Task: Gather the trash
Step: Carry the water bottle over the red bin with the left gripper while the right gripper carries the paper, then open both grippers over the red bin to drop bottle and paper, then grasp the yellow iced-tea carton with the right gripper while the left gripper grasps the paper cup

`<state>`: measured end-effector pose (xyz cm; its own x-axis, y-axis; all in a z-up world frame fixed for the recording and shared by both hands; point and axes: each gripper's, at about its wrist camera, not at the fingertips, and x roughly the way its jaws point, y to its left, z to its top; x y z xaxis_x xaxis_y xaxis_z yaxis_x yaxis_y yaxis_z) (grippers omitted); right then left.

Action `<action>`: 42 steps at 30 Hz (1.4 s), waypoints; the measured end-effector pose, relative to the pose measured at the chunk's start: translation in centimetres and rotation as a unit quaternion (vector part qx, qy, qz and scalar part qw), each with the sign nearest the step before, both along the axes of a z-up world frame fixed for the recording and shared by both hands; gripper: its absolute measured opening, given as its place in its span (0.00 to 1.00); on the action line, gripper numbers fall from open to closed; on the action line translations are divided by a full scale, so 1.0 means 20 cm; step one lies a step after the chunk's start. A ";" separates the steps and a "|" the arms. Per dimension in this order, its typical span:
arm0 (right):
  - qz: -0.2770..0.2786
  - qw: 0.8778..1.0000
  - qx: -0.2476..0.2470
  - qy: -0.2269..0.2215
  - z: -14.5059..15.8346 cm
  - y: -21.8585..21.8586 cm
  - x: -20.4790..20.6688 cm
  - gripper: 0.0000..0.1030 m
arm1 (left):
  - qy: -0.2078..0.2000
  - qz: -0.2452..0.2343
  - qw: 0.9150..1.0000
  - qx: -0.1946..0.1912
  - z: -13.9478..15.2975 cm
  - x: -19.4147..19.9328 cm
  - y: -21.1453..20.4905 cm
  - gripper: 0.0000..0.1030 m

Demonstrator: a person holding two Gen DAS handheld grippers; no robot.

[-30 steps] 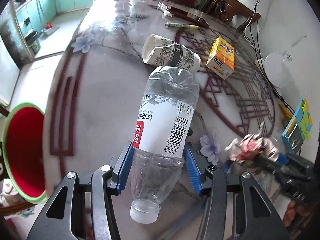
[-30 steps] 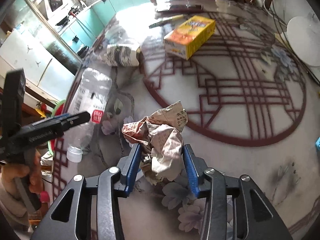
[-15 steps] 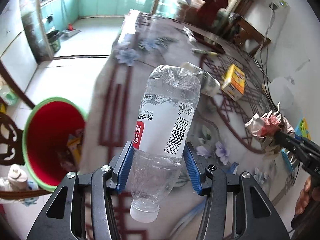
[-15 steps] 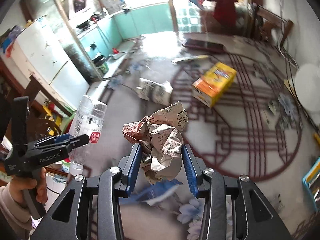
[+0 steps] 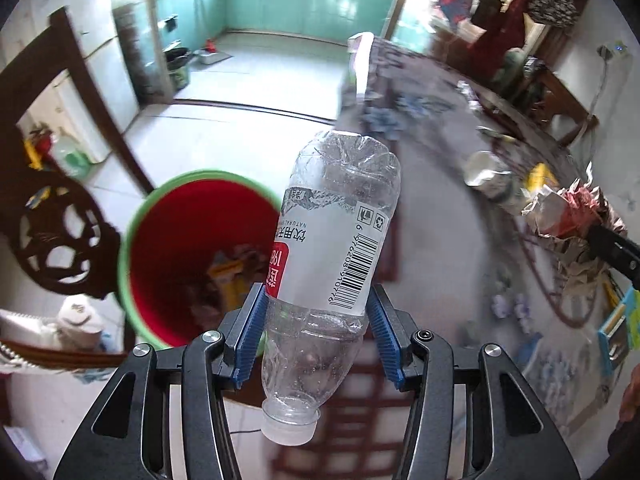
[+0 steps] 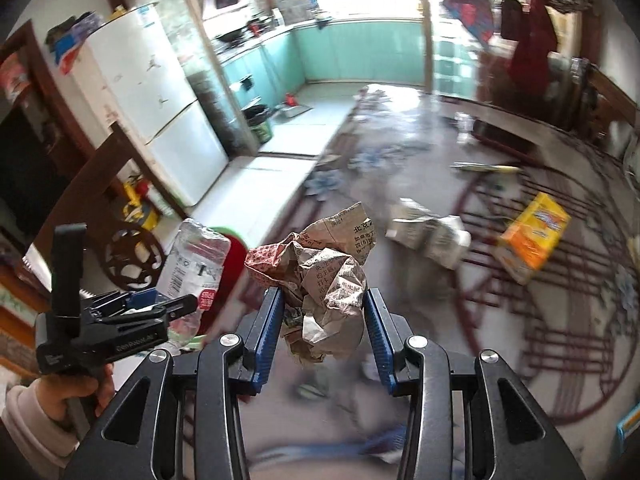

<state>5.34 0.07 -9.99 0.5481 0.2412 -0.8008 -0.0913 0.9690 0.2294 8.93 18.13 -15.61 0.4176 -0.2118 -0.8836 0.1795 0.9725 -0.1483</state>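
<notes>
My left gripper (image 5: 316,330) is shut on a clear plastic bottle (image 5: 340,248) with a white label, its cap toward the camera. The bottle hangs just right of a red bin with a green rim (image 5: 132,236), which holds some wrappers. My right gripper (image 6: 324,320) is shut on a crumpled ball of newspaper (image 6: 324,268), held above the table's left edge. That paper ball (image 5: 560,216) shows at the right of the left wrist view. The left gripper (image 6: 176,304) with the bottle (image 6: 192,264) appears at the lower left of the right wrist view, held by a hand.
On the patterned table (image 6: 520,300) lie a tipped paper cup (image 6: 428,232), a yellow carton (image 6: 532,236) and a pen (image 6: 484,167). A dark wooden chair (image 5: 60,220) stands left of the bin. A white fridge (image 6: 148,92) and kitchen floor lie beyond.
Both grippers have swung left off the table toward the red bin, each keeping its load. The bin has come from the left edge to beside the bottle; the right gripper also rose.
</notes>
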 end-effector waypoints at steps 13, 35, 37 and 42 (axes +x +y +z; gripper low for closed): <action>0.115 0.992 0.025 0.036 -0.25 0.60 0.34 0.38 | 0.020 0.082 0.996 0.016 -0.09 0.10 0.37 0.48; 0.090 0.995 0.039 0.029 -0.26 0.56 0.39 0.47 | 0.005 0.099 0.995 -0.009 -0.04 0.14 0.45 0.73; 0.066 0.997 0.035 0.022 -0.24 0.46 0.36 0.48 | -0.001 0.089 0.996 -0.007 -0.02 0.13 0.40 0.77; -0.035 0.999 0.010 0.007 -0.20 0.04 0.26 0.51 | -0.011 0.052 0.998 -0.012 0.03 0.11 0.24 0.79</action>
<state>10.54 0.93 -13.91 0.5531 0.2182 -0.8040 -0.0200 0.9683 0.2491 11.13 22.87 -15.08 0.4583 -0.1867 -0.8690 0.0805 0.9824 -0.1686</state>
